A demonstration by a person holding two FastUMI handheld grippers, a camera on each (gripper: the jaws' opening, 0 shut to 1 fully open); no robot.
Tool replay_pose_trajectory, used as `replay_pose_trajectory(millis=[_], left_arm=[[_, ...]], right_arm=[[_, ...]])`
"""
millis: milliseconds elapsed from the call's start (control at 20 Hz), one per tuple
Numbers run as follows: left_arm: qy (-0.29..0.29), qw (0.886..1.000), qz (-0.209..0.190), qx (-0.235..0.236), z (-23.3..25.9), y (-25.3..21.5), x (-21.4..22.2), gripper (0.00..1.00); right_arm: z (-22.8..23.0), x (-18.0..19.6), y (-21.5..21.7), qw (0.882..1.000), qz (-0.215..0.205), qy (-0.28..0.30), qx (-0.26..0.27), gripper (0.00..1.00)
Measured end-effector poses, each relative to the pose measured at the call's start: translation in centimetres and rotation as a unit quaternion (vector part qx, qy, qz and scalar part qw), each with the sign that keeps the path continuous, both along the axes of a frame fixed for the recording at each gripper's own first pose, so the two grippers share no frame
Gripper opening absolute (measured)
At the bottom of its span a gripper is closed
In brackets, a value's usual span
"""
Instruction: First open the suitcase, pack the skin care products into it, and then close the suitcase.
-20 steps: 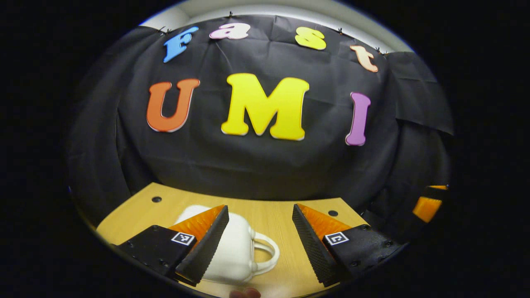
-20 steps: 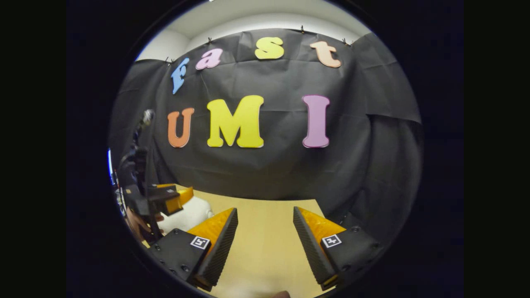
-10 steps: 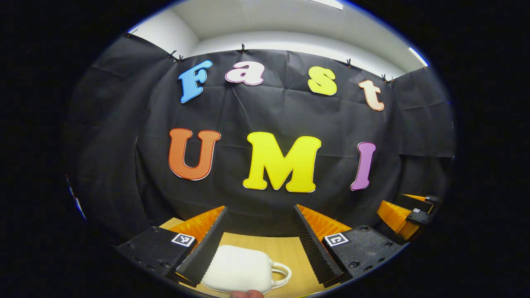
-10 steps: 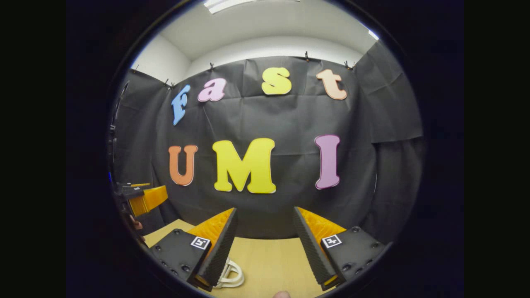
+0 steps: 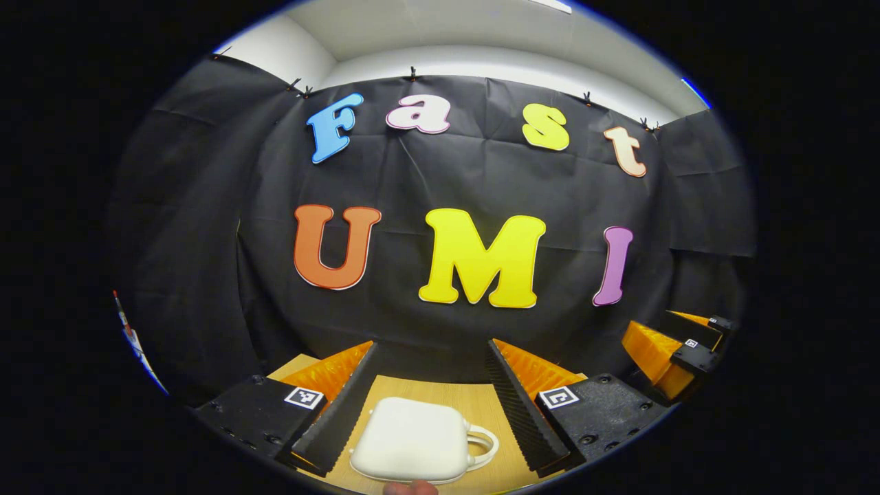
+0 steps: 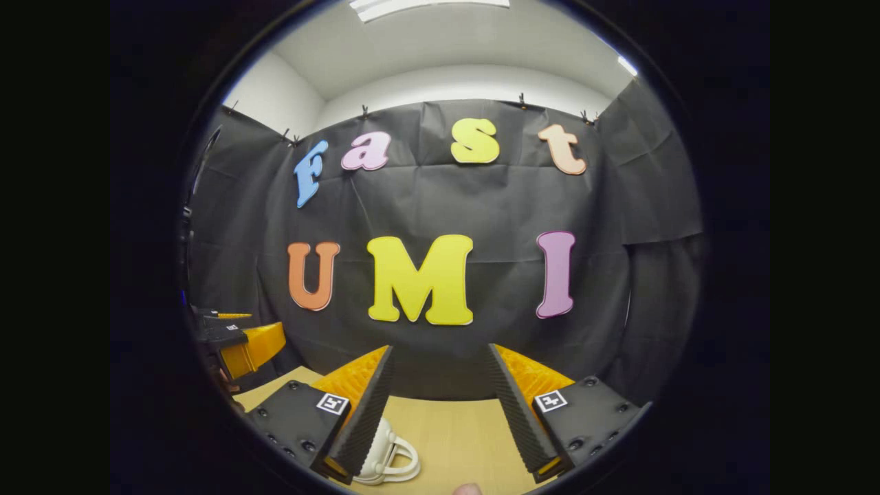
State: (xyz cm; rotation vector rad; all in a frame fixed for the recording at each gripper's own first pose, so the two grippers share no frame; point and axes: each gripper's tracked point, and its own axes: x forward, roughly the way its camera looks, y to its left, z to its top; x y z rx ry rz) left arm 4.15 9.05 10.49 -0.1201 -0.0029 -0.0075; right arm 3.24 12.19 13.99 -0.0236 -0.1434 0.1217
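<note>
A small white suitcase (image 5: 411,441) with a loop handle lies shut on the wooden table (image 5: 447,395), low in the left gripper view between and below my left gripper's fingers. The left gripper (image 5: 431,405) is open above it, touching nothing. In the right gripper view the suitcase's handle (image 6: 394,462) peeks out beside the left finger. The right gripper (image 6: 438,409) is open over bare tabletop. The right gripper (image 5: 670,350) also appears at the right edge of the left gripper view, and the left gripper (image 6: 247,346) at the left edge of the right gripper view.
The black cloth wall (image 5: 447,206) rises just behind the table's far edge. A fingertip (image 6: 469,489) of the holding hand shows at the bottom of the right gripper view. Bare tabletop (image 6: 454,440) lies to the right of the suitcase.
Both grippers tilted upward and pulled back over the last second, so the suitcase slid lower in the views and more ceiling appeared. Both grippers stayed open.
</note>
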Motion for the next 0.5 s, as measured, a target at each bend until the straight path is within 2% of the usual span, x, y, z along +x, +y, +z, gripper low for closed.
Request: replay_pose_trajectory(millis=[500], left_arm=[[0.006,1.0,0.02,-0.002,-0.5,1.7,0.1,0.98]], right_arm=[[-0.6,1.0,1.9,1.0,0.023,0.01,-0.001,0.79]])
